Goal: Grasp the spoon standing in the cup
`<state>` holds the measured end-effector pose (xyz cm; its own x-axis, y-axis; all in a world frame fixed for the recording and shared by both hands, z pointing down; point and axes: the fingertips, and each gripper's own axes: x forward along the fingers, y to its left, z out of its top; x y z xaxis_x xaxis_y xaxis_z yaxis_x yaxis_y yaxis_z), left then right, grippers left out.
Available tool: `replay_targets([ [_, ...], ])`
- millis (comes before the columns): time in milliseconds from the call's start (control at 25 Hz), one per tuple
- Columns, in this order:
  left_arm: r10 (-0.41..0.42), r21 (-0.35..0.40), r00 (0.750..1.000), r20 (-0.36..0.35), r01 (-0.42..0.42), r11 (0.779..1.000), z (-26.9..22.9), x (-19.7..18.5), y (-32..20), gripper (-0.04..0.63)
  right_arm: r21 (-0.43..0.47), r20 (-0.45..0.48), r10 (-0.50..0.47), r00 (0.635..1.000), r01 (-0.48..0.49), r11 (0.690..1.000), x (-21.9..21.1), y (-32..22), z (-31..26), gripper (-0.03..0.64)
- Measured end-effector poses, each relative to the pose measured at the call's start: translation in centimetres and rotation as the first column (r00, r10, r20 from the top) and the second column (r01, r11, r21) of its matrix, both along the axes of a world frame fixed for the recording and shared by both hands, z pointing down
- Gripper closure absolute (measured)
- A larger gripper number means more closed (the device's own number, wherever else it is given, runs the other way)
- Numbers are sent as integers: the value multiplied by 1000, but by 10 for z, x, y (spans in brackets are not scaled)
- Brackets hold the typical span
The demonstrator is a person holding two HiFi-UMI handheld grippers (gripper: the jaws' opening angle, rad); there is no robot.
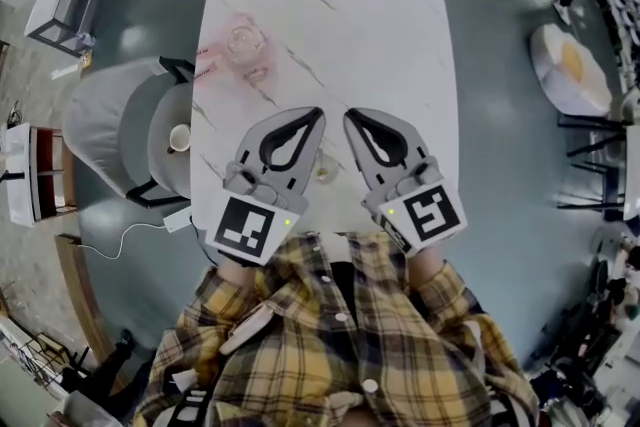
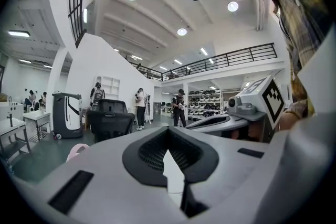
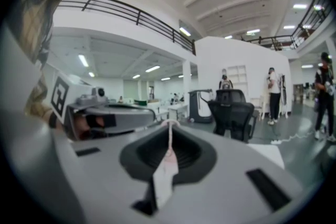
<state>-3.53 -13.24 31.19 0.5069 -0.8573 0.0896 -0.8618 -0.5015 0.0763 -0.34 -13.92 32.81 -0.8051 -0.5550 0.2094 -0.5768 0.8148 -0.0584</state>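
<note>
Head view: the left gripper [image 1: 318, 113] and the right gripper [image 1: 350, 116] lie side by side on the near part of the white table [image 1: 390, 25]. A pink cup [image 1: 245, 47] stands at the table's far left, well apart from both. It is blurred, and no spoon can be made out in it.

Left gripper view: the jaws are closed tip to tip with nothing between them. The cup's pink rim shows low at the left.

Right gripper view: the jaws likewise meet at their tips and are empty.

Left claw [image 1: 319, 114], right claw [image 1: 350, 117], both closed.
</note>
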Motion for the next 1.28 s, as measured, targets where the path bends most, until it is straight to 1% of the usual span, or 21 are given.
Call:
replay_targets([
  [440, 30, -12, 1000, -2, -30, 999, 13, 1, 5, 581, -18, 14, 40, 999, -40, 999, 6, 7, 7, 581],
  [680, 66, -17, 998, 0, -66, 998, 20, 6, 10, 580, -23, 12, 66, 998, -65, 998, 16, 12, 8, 581],
  [1120, 85, -68, 996, -2, -85, 994, 44, 8, 19, 578, -36, 12, 66, 998, -66, 997, 18, 15, 12, 581],
  [1280, 106, -93, 994, -13, -106, 990, 52, 10, 22, 577, -44, 6, 61, 998, -61, 997, 17, 17, 14, 581],
])
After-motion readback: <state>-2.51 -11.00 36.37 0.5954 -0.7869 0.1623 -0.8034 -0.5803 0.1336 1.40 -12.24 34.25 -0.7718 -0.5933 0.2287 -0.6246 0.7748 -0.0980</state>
